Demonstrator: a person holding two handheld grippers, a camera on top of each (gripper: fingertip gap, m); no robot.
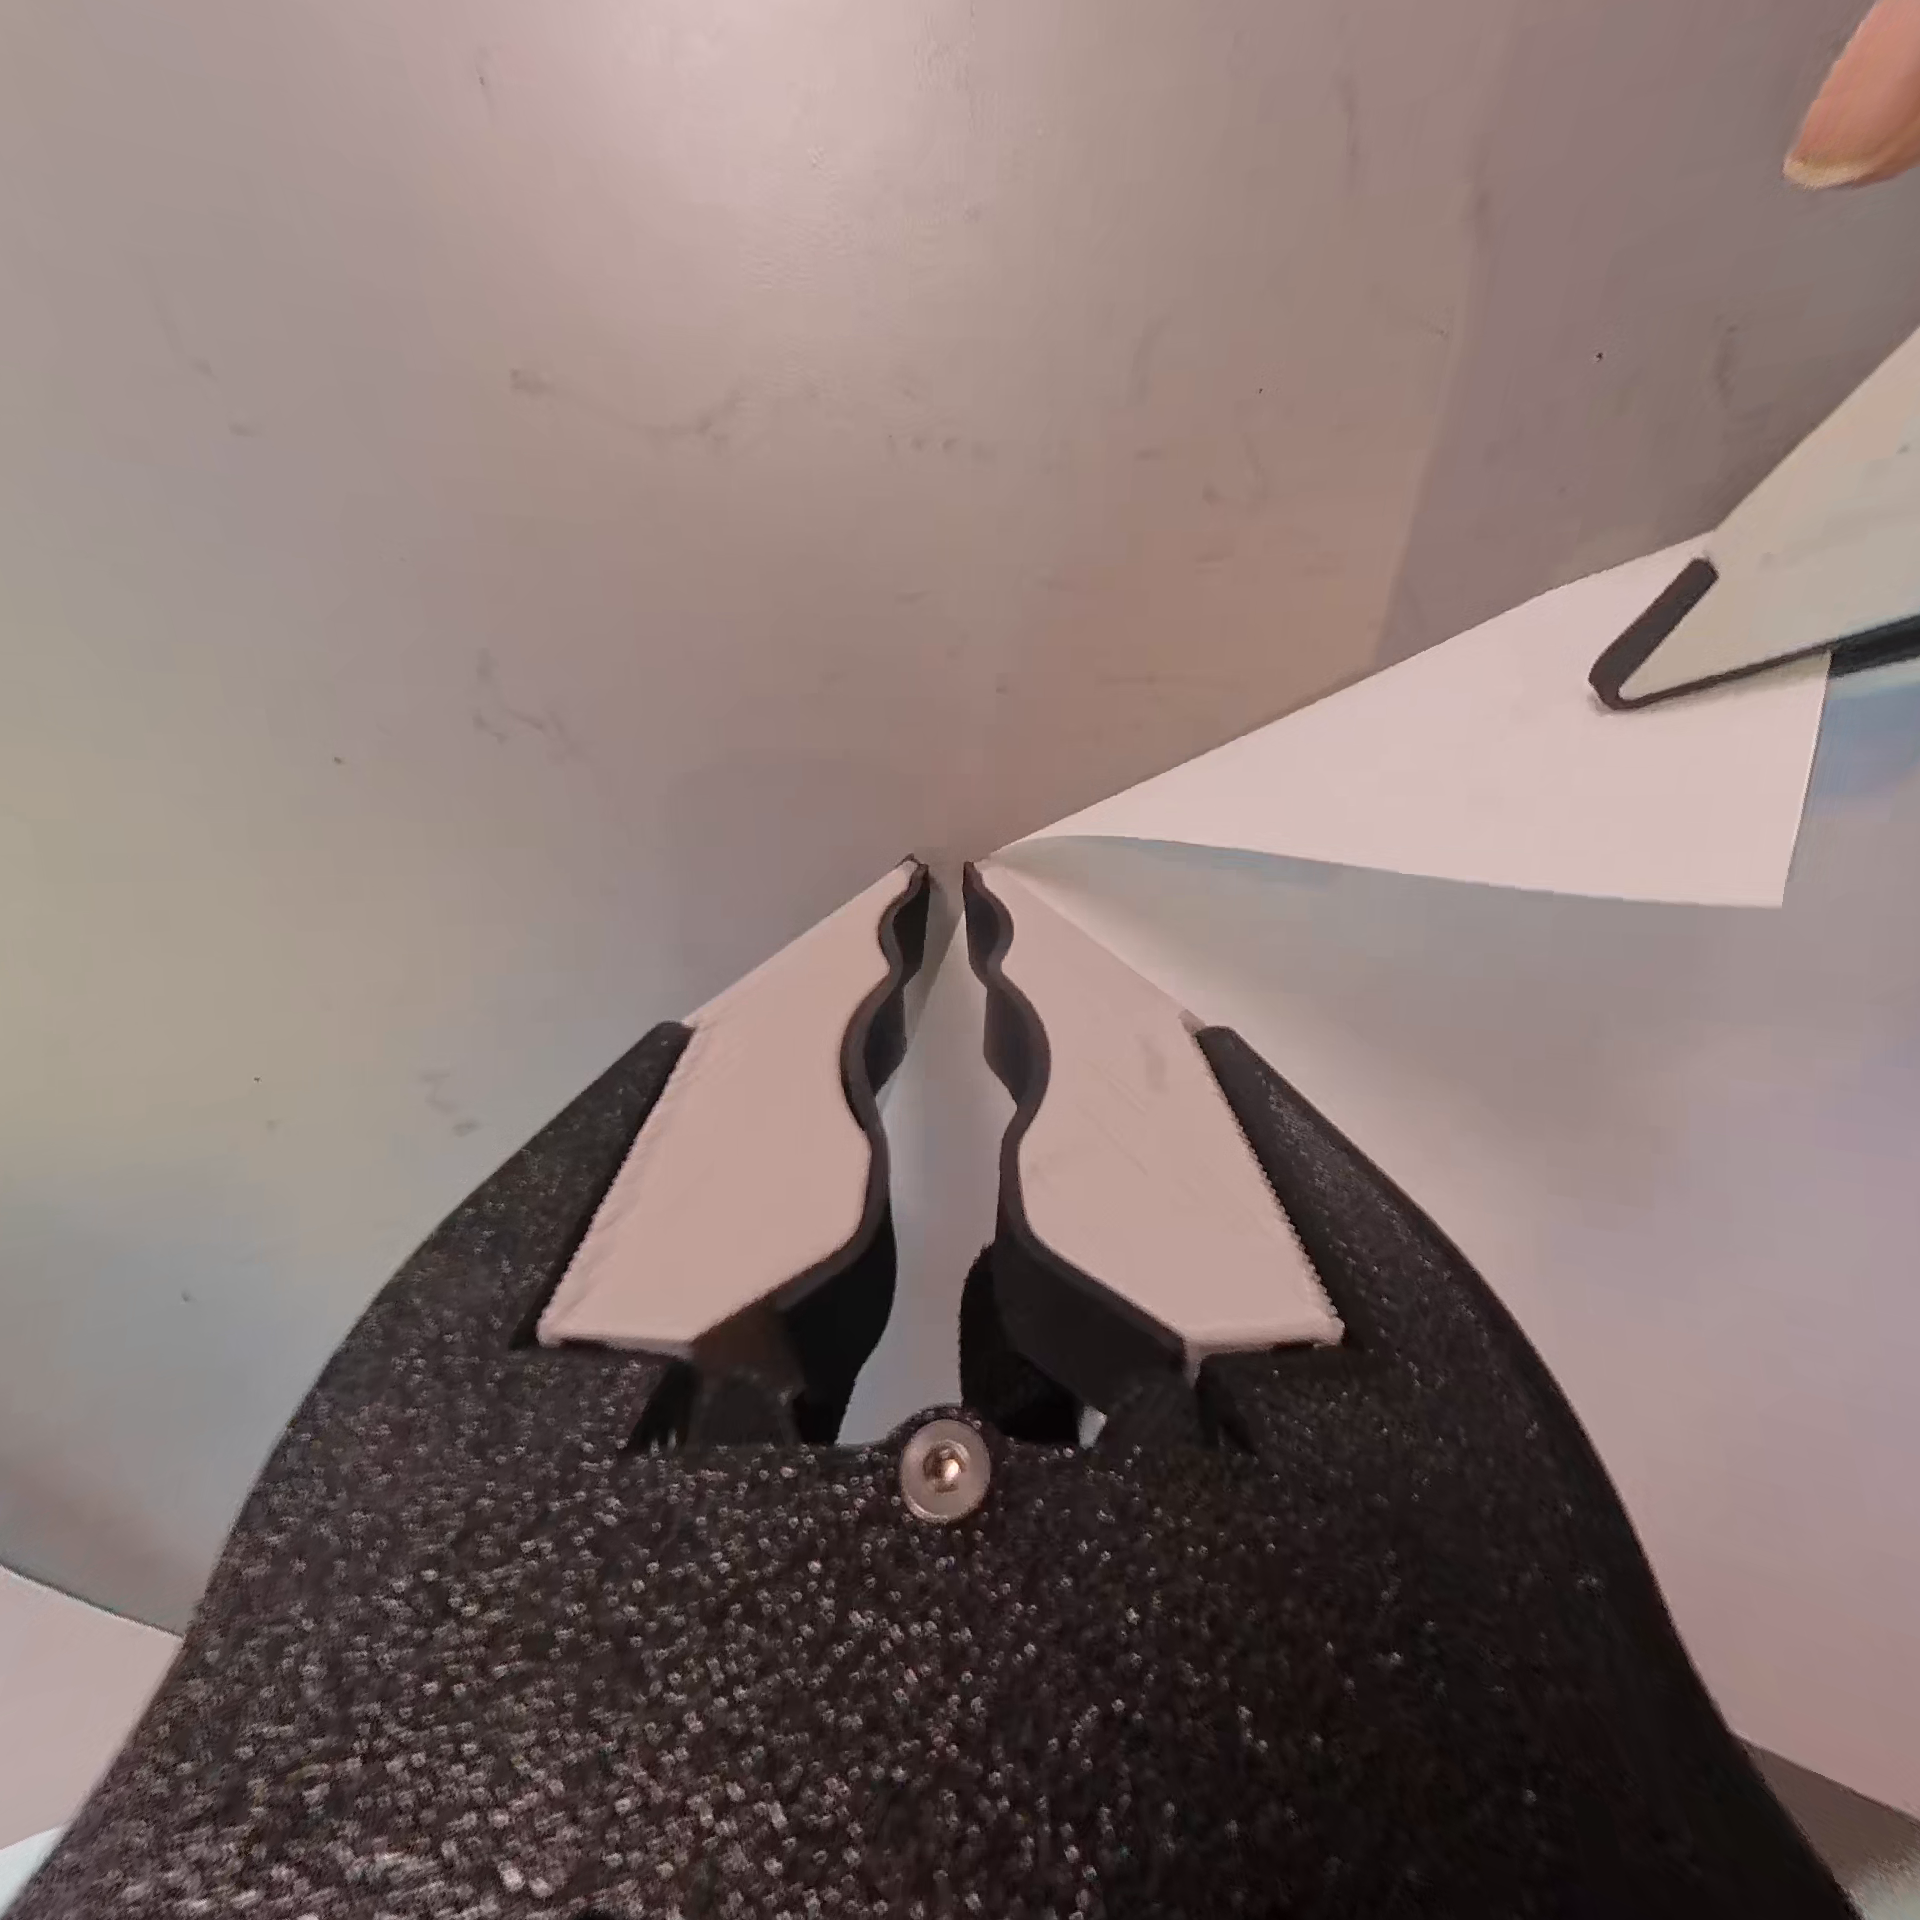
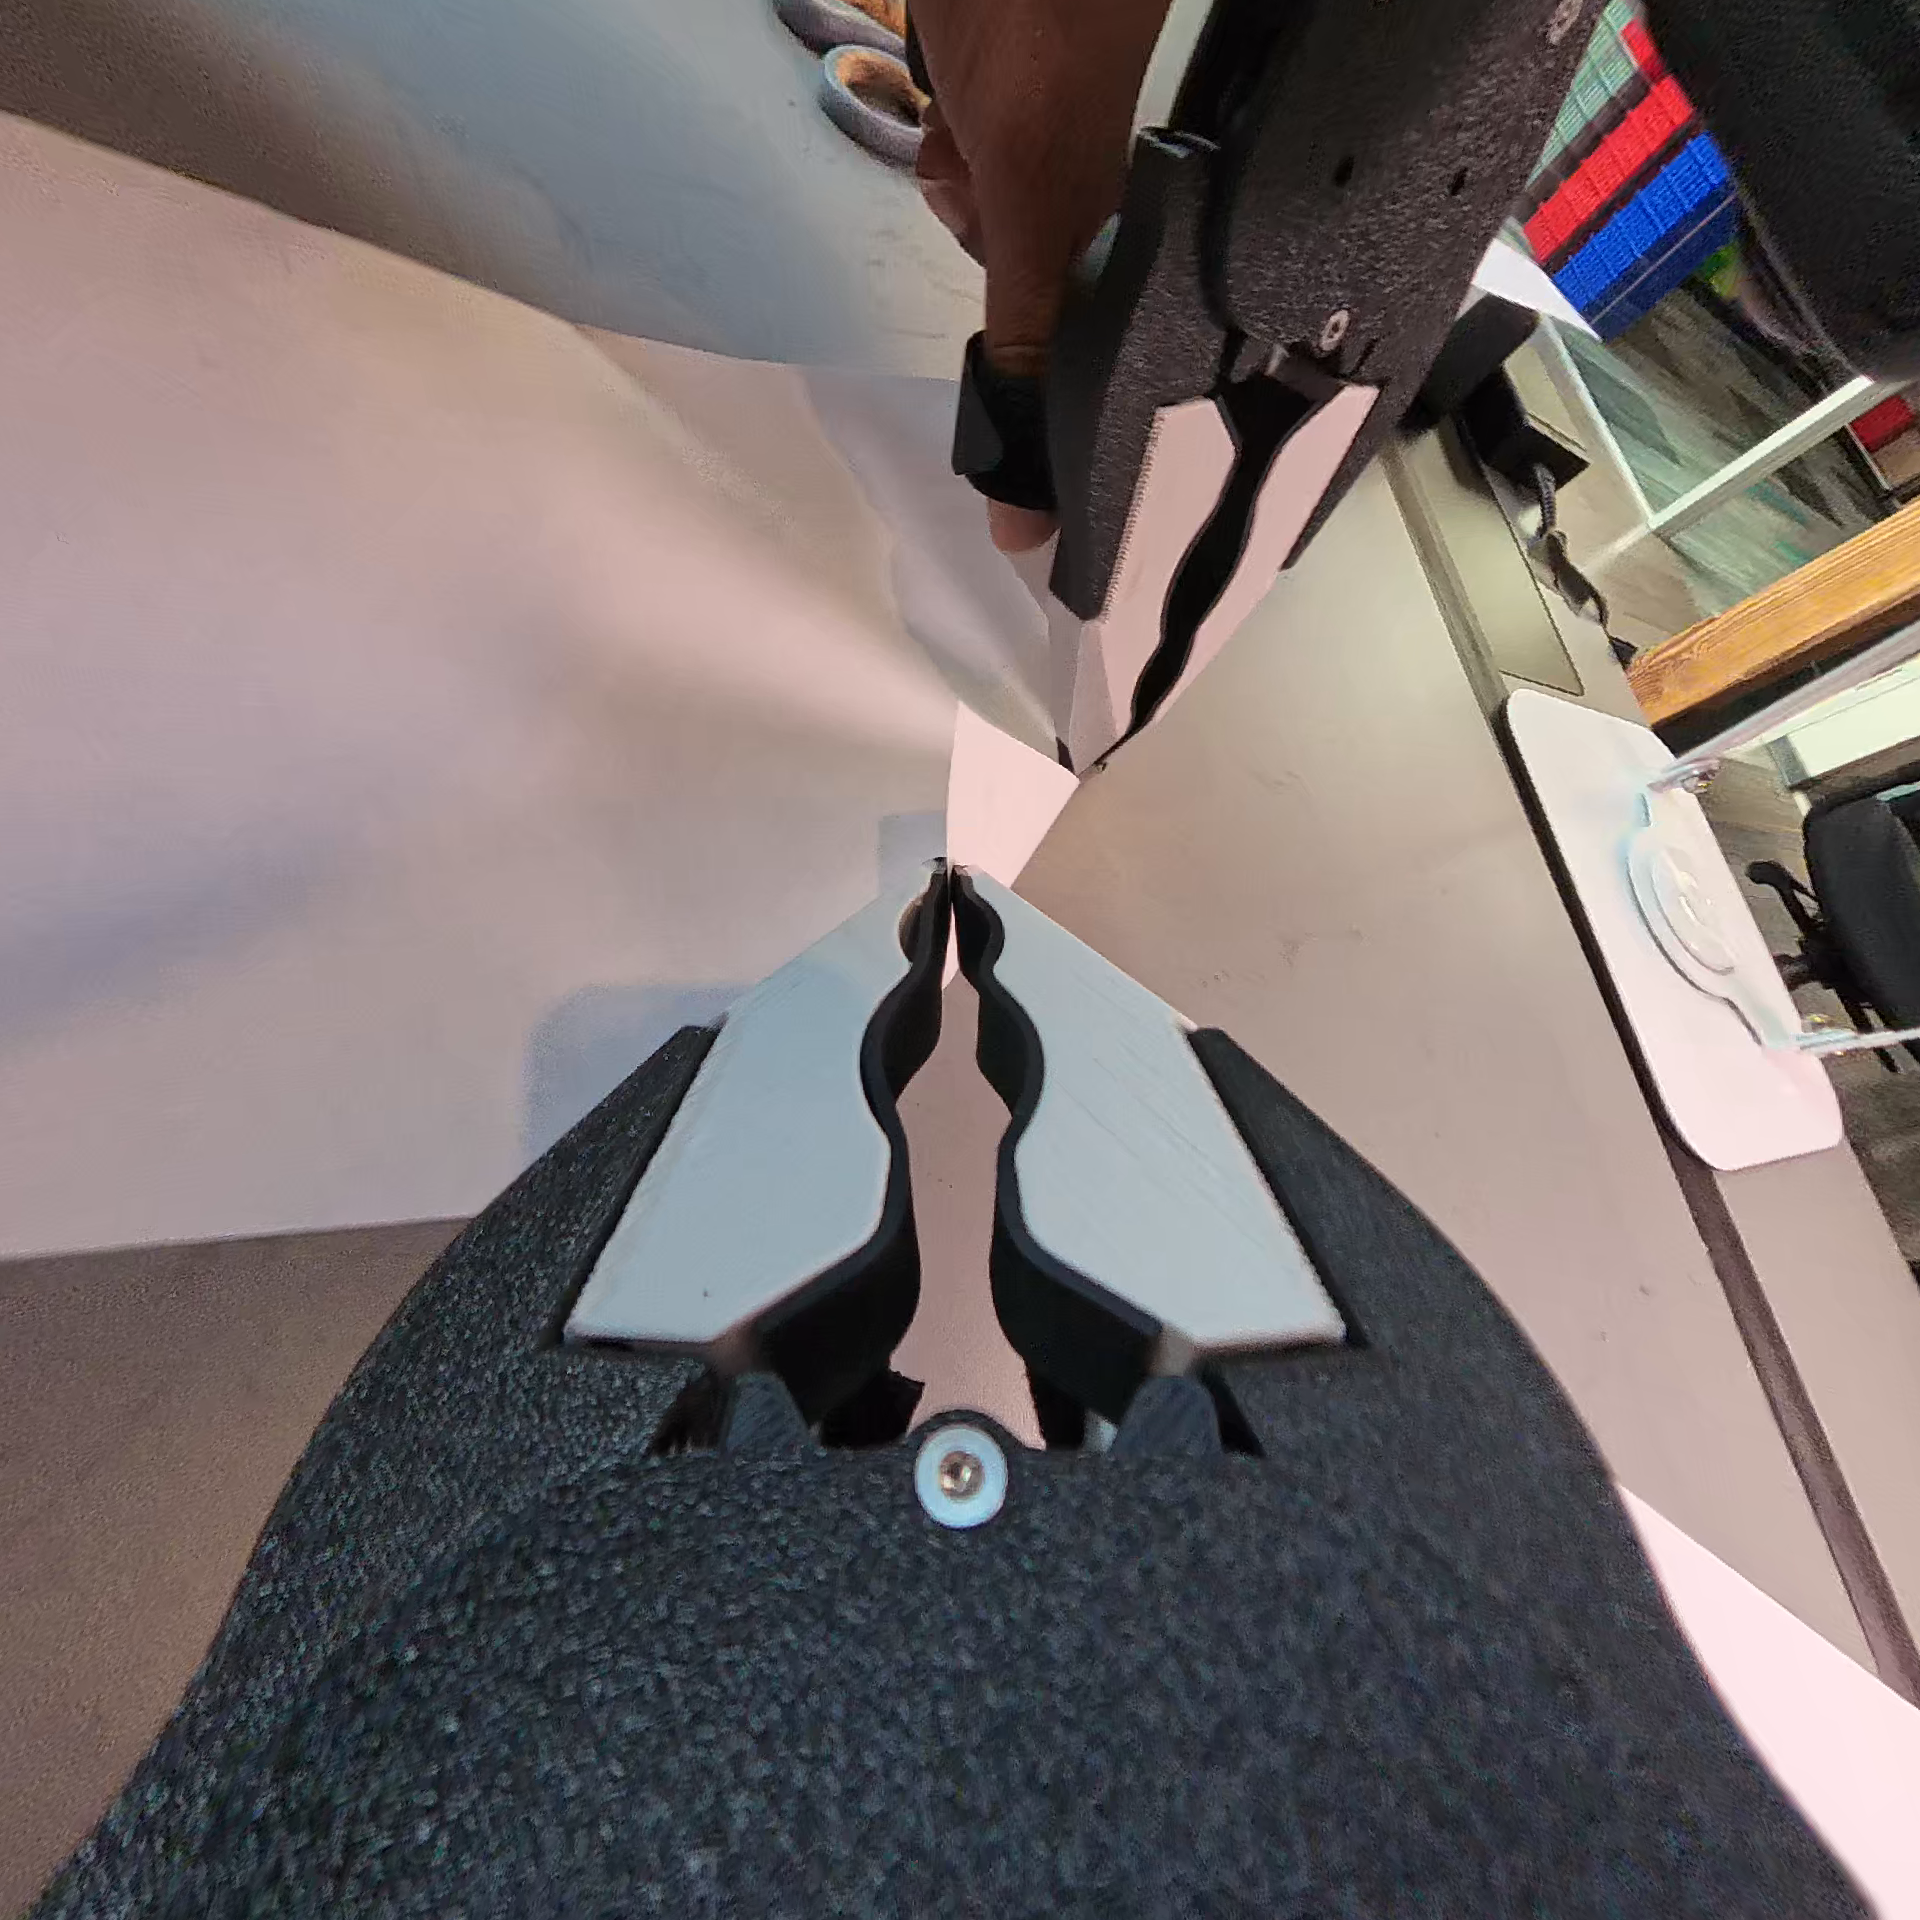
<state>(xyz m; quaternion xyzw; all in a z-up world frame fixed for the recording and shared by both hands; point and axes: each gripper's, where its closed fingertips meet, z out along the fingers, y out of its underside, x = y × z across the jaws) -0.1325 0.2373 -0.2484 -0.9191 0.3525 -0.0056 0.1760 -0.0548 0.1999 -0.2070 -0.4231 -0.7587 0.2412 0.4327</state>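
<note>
A large white sheet of paper [image 1: 1455, 790] lies partly lifted over a grey table [image 1: 623, 416]. My left gripper [image 1: 943, 868] is shut on one edge of the sheet, which runs between its fingers and off to the right. One finger of my right gripper [image 1: 1787, 603] rests on the sheet at the far right. In the right wrist view, my right gripper [image 2: 948, 868] is shut on the paper [image 2: 364, 727], which bulges away to the left. My left gripper [image 2: 1091, 764] pinches the same sheet just beyond, held by a hand [image 2: 1008, 208].
A person's fingertip [image 1: 1860, 114] shows at the top right. The table's edge [image 2: 1766, 1351] runs down the right, with a white clamp plate [image 2: 1621, 935] on it. Bowls [image 2: 868, 99] sit at the far end. Beyond are red and blue crates [image 2: 1631, 208], a wooden bench [image 2: 1787, 613] and a black chair [image 2: 1870, 914]. The gap from one gripper's tips to the other's is roughly 10 centimetres.
</note>
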